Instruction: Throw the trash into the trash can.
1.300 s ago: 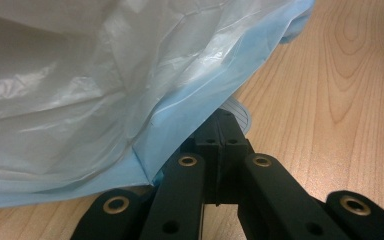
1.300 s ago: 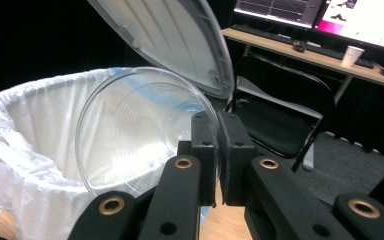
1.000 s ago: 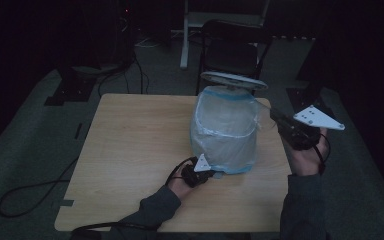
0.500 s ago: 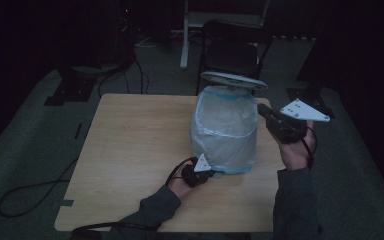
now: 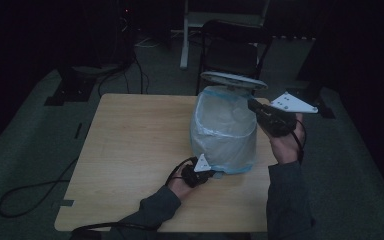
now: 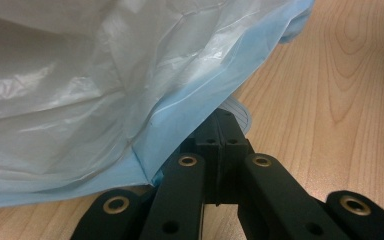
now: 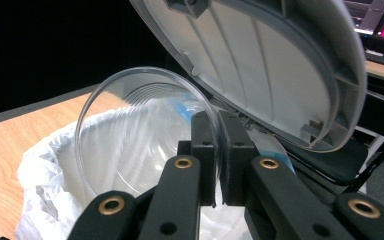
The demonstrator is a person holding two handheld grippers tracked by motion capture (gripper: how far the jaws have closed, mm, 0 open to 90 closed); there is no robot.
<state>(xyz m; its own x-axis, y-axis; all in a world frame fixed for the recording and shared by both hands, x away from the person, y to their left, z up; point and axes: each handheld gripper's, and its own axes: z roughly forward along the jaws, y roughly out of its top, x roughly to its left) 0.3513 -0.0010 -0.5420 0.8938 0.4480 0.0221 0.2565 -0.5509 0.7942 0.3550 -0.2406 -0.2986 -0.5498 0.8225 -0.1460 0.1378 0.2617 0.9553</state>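
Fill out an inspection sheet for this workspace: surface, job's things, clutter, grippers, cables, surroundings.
Surface: light wooden table, bare apart from the bin.
Job's things: lidded bin wrapped in a pale bin liner with a blue edge; grey lid raised; clear plastic cup above the open bin.
Clutter: nothing seen.
Grippers: left gripper shut, low at the bin's base, its jaw tips at a small pedal-like tab under the liner; right gripper shut on the clear plastic cup, pinching its rim.
Cables: left gripper cable loops on the table; floor cable lies left of the table.
Surroundings: dark room, black chair behind the table.
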